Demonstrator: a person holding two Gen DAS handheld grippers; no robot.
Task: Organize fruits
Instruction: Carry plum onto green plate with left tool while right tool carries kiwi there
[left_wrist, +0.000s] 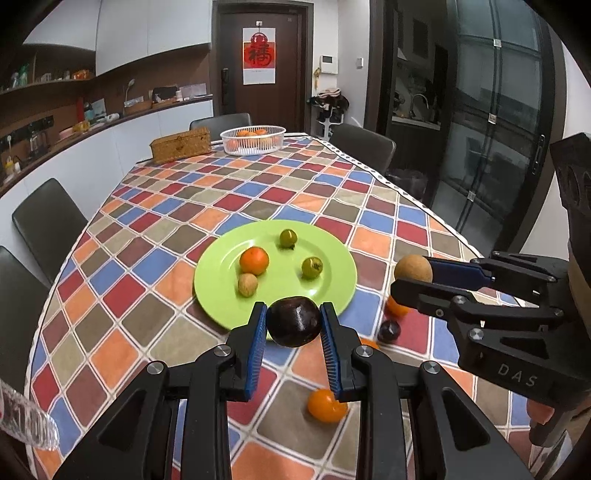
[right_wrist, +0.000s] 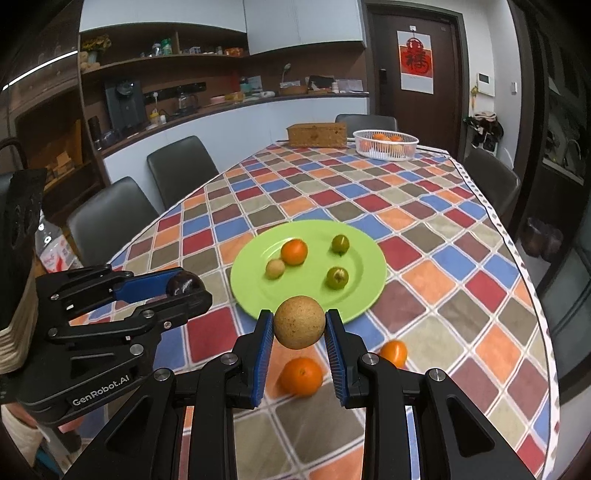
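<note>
Glossy dark plum (left_wrist: 293, 322) and rough tan round fruit (right_wrist: 299, 322), each clamped in tongs at the green plate's (left_wrist: 221, 295) near rim.

The left tongs (left_wrist: 293, 325) pinch the smooth plum between ribbed blue pads; the right tongs (right_wrist: 299, 325) squeeze the speckled, matte ball. On the smooth round plate lie an orange (left_wrist: 254, 260), a small tan fruit (left_wrist: 247, 284) and two green ones. More oranges sit on the checked desk (left_wrist: 147, 314) nearer than the plate.
</note>
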